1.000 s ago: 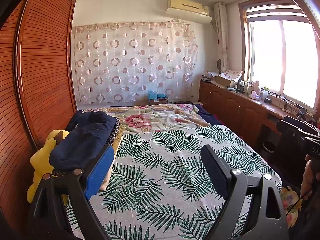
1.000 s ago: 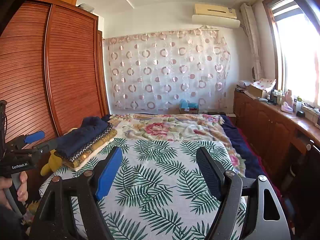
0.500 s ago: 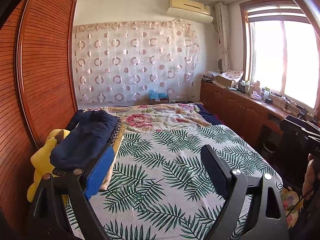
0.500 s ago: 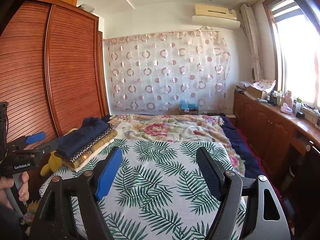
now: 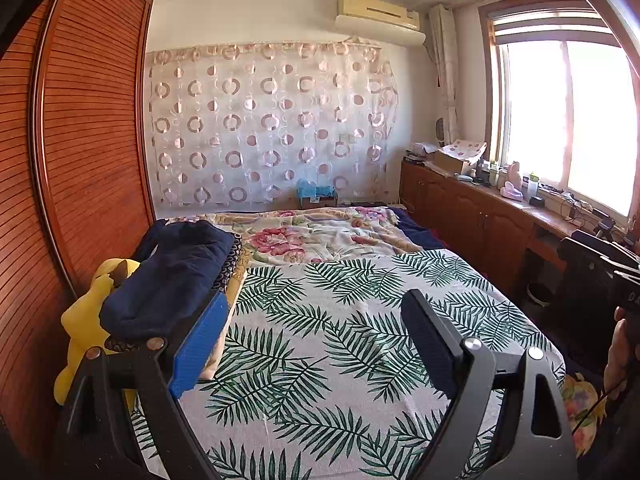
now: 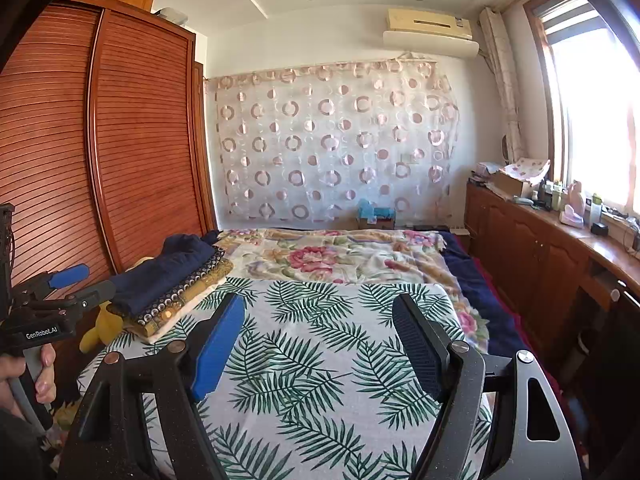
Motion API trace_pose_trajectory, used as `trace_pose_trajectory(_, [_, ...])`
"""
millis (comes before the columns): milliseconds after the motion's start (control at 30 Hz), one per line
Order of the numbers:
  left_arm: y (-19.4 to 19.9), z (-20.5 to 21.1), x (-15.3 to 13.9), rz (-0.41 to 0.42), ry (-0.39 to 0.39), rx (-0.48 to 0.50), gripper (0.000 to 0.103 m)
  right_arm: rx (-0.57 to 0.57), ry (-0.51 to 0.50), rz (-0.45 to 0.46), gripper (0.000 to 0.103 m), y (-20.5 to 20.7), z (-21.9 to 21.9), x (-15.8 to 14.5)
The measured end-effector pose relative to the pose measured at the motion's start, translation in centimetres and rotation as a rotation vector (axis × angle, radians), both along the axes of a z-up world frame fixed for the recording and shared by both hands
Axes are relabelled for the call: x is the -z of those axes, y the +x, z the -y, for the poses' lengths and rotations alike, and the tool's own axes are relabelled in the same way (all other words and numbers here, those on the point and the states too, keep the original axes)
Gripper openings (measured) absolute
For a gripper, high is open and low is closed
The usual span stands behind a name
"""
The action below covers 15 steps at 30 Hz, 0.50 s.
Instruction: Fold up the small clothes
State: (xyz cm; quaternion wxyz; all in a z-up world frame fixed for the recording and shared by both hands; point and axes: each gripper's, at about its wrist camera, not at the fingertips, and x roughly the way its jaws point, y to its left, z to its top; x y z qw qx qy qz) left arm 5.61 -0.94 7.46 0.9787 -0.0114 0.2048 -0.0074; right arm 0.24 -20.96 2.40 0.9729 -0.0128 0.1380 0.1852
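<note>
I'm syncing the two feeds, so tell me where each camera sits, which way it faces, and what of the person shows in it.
Left wrist: sits on the left claw, open and empty, looking along the bed toward the curtain; the person's right hand shows at the right edge.
Right wrist: sits on the right claw, also open and empty, facing the same way; the left hand shows at the left edge.
Shared: bed, curtain, folded clothes pile, air conditioner.

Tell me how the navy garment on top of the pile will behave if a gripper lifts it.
The navy garment looks soft and thick, so it would likely droop and unfold. Lying loosely on the patterned folded cloth, it probably lifts off alone.
</note>
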Motion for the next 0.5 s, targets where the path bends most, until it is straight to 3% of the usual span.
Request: trace_pose_trajectory(500, [-0.03,-0.01,-0.03,0.001,-0.001,-0.001,0.089,0.0,0.001,-0.001,0.078,0.12,0.24,-0.12])
